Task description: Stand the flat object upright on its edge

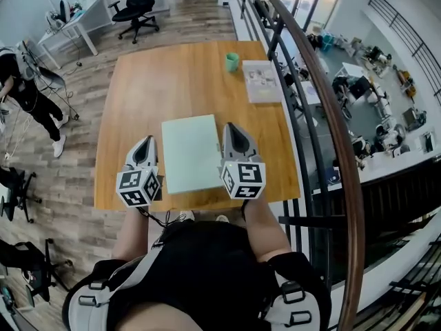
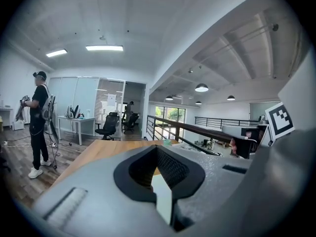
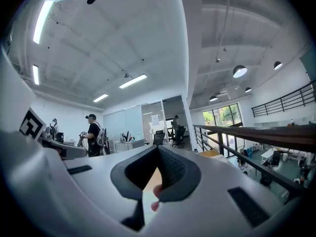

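A pale green flat board (image 1: 191, 152) lies flat on the wooden table (image 1: 138, 95), near its front edge. My left gripper (image 1: 146, 142) rests just left of the board with its jaws shut and nothing in them. My right gripper (image 1: 229, 127) sits at the board's right edge, also shut and empty. Through the closed jaws of the left gripper (image 2: 157, 149) a sliver of the pale board (image 2: 164, 194) shows. The right gripper (image 3: 159, 149) points level across the room over the table. I cannot tell whether either gripper touches the board.
A green cup (image 1: 232, 62) and a printed booklet (image 1: 262, 81) sit at the table's far right. A curved railing (image 1: 329, 116) runs close along the right side. A person (image 1: 27, 95) stands on the floor to the left, and an office chair (image 1: 138, 5) stands beyond the table.
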`<state>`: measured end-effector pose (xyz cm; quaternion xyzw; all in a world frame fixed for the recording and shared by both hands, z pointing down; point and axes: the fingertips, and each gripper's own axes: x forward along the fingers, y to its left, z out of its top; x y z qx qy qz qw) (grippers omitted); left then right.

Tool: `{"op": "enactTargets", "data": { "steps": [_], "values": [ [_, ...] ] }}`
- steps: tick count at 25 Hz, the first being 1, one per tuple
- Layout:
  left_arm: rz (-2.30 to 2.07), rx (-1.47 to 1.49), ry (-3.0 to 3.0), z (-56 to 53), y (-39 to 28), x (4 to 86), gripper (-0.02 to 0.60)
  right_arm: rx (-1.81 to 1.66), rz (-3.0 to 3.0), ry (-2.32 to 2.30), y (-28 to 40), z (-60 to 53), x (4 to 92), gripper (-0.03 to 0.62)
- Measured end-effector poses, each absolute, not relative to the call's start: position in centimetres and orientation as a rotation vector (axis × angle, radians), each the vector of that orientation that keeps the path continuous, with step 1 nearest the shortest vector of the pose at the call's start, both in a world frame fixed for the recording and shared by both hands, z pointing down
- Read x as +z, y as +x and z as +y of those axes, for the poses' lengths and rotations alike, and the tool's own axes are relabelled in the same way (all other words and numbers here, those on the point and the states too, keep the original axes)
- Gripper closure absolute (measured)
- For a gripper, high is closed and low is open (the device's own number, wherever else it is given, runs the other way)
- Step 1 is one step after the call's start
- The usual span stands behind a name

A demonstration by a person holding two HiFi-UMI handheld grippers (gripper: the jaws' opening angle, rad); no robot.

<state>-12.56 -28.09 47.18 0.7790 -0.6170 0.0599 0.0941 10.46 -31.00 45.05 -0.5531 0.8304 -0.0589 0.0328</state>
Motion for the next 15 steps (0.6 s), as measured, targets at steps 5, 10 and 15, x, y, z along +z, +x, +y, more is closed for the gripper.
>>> {"op": "enactTargets", "data": {
  "steps": [5,10,15],
  "values": [
    [-1.803,0.22,2.295,-29.7,-14.1,48.1,0.58,-0.226,2.583,-1.755,9.4,-32.8,47.1,0.595],
    [-1.694,0.251,2.26,-31.1,-15.0,50.9,0.478,-0.317,2.691,-1.703,7.7,-34.6,50.4,0.484],
    [-1.567,0.328,2.184,-31.8,-15.4,54.9,0.43,-0.514,2.726,-1.754,7.9,-35.8,54.8,0.484]
  ]
}}
